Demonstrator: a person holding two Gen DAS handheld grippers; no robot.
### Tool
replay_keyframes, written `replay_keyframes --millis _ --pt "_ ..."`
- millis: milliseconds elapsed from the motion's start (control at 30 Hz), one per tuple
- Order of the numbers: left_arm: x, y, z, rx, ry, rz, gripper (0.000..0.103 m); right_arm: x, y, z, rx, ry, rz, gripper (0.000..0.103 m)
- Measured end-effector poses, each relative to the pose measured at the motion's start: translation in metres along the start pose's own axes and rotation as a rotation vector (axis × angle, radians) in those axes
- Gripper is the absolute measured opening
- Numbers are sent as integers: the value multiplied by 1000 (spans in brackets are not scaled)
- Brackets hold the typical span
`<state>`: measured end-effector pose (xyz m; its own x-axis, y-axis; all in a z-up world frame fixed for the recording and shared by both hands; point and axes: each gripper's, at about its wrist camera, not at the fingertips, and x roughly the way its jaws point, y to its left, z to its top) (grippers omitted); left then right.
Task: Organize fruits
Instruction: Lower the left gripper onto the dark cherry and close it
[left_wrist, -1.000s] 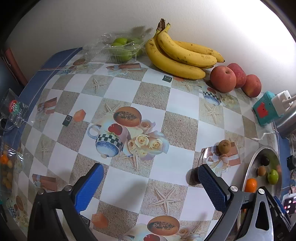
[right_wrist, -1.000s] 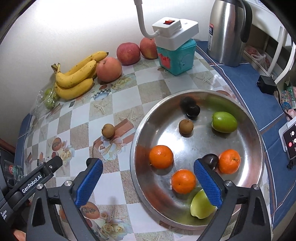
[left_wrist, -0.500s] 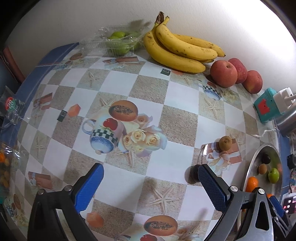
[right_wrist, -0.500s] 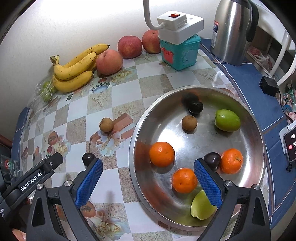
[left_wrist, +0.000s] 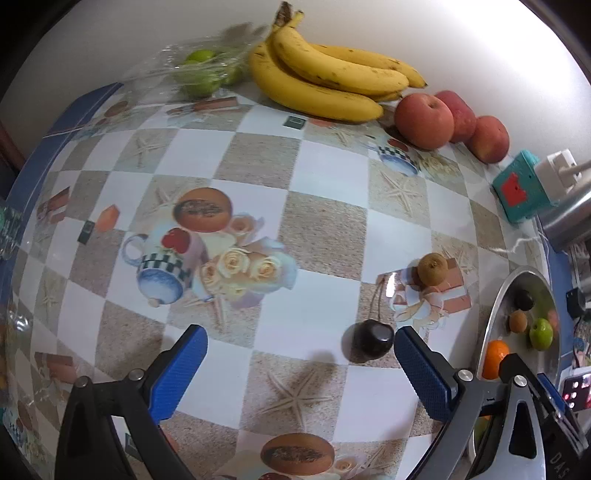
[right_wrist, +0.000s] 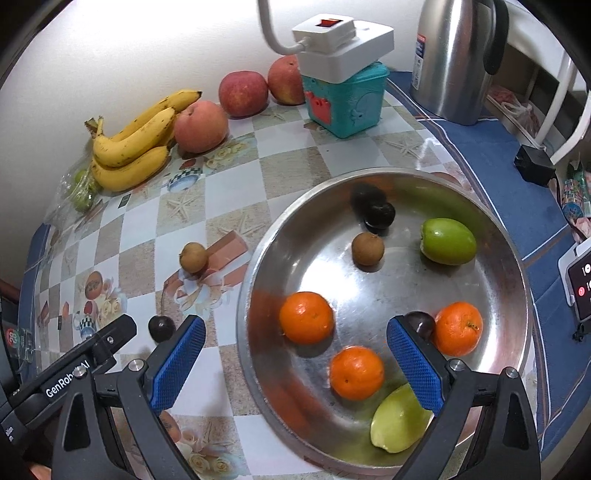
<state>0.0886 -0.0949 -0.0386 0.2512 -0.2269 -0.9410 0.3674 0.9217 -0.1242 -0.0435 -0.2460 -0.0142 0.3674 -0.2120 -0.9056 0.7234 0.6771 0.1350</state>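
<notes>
Left wrist: both claws (left_wrist: 299, 363) (right_wrist: 295, 354) wide apart, empty; cherry (left_wrist: 371, 338) nr left's right finger.

In front of my left tongs (left_wrist: 301, 363) the tabletop (left_wrist: 258, 206) is bare over a wide middle area, so I can pass there freely. Only the dark cherry (left_wrist: 371, 341) lies just beside the right finger, with the small brown fruit (left_wrist: 432, 269) a little beyond it. Along the far wall the bananas (left_wrist: 325, 88) and apples (left_wrist: 424, 120) close the way. Under my right tongs (right_wrist: 295, 363) the metal tray (right_wrist: 258, 295) is crowded: three oranges (right_wrist: 306, 317), green fruits (right_wrist: 448, 240) and dark ones. Open tray floor remains in its centre. Behind the tray stand the teal box (right_wrist: 345, 103) and the kettle (right_wrist: 452, 62).
</notes>
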Motion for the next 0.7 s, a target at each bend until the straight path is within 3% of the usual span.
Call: replay_keyframes --millis 333,700 --pt "11 -21 -1 60 22 -48 95 -1 -20 4 64 0 -23 99" --pt "19 -32 -1 84 46 -85 68 -1 -19 4 61 5 -19 99"
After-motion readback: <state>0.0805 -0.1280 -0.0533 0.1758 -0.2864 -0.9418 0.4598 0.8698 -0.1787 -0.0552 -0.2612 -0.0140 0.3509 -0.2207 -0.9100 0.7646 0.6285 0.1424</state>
